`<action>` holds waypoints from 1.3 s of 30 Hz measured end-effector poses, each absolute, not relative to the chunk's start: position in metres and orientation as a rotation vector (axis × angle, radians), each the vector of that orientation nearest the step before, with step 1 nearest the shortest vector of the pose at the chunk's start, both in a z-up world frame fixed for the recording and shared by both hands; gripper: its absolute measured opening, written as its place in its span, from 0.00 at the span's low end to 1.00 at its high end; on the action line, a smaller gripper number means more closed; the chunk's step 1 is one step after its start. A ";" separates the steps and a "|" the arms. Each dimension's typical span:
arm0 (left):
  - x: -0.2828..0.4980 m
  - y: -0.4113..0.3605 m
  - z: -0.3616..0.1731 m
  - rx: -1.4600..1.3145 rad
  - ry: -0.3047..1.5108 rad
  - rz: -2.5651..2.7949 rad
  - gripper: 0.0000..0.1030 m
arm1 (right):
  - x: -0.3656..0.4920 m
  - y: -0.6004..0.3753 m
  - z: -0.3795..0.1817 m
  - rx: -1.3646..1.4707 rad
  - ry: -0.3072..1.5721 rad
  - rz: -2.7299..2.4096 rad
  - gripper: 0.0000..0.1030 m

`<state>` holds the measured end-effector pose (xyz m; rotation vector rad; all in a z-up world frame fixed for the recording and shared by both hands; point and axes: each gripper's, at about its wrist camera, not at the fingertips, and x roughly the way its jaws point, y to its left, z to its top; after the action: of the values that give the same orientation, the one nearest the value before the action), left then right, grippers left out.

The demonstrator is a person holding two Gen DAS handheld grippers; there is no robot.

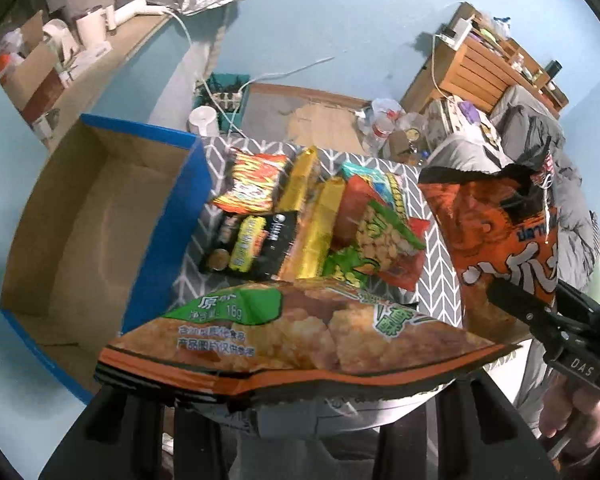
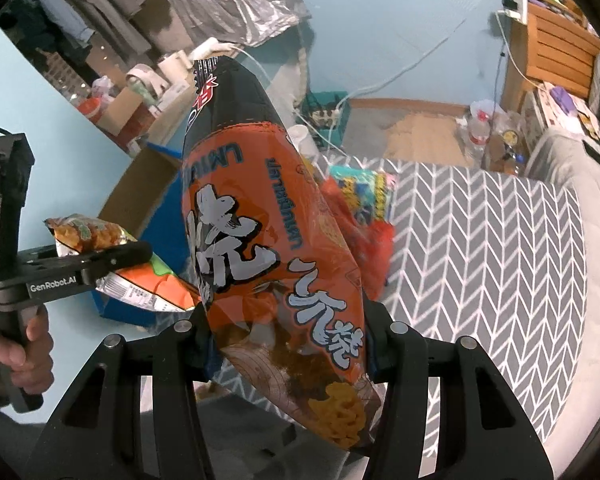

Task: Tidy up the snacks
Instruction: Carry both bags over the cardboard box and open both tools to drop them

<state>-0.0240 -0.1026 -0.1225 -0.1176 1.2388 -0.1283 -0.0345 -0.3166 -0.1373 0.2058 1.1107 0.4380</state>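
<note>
Grey chevron bedding (image 2: 480, 240) below: left gripper (image 1: 300, 396) pinches the chip packet (image 1: 284, 336), right gripper (image 2: 288, 344) clamps the orange bag (image 2: 268, 240); either thin edge might slip short of the cardboard box (image 1: 84, 216).

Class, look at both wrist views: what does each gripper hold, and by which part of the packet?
The left gripper clamps the green-and-orange snack packet near its sealed end. The right gripper grips the big orange bag across its lower body.

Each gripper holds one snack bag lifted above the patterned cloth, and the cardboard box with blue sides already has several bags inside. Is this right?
Not quite. The left wrist view shows the cardboard box empty. The rest holds: the left gripper holds the green-and-orange bag, the right gripper the orange bag, above the patterned cloth.
</note>
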 end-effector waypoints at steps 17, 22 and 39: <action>-0.013 -0.018 -0.098 -0.196 1.202 -0.008 0.38 | 0.017 -0.227 -0.124 0.132 1.113 0.603 0.51; -0.010 0.012 -0.095 -0.226 1.196 0.031 0.38 | 0.031 -0.190 -0.122 0.108 1.117 0.664 0.51; 0.011 0.112 -0.114 -0.258 1.224 0.143 0.38 | 0.076 -0.047 -0.130 0.031 1.176 0.819 0.51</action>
<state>0.0107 0.1117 -0.1140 -0.2581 1.2243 0.1429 0.0762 -0.0466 -0.1301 0.0311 1.1763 0.8187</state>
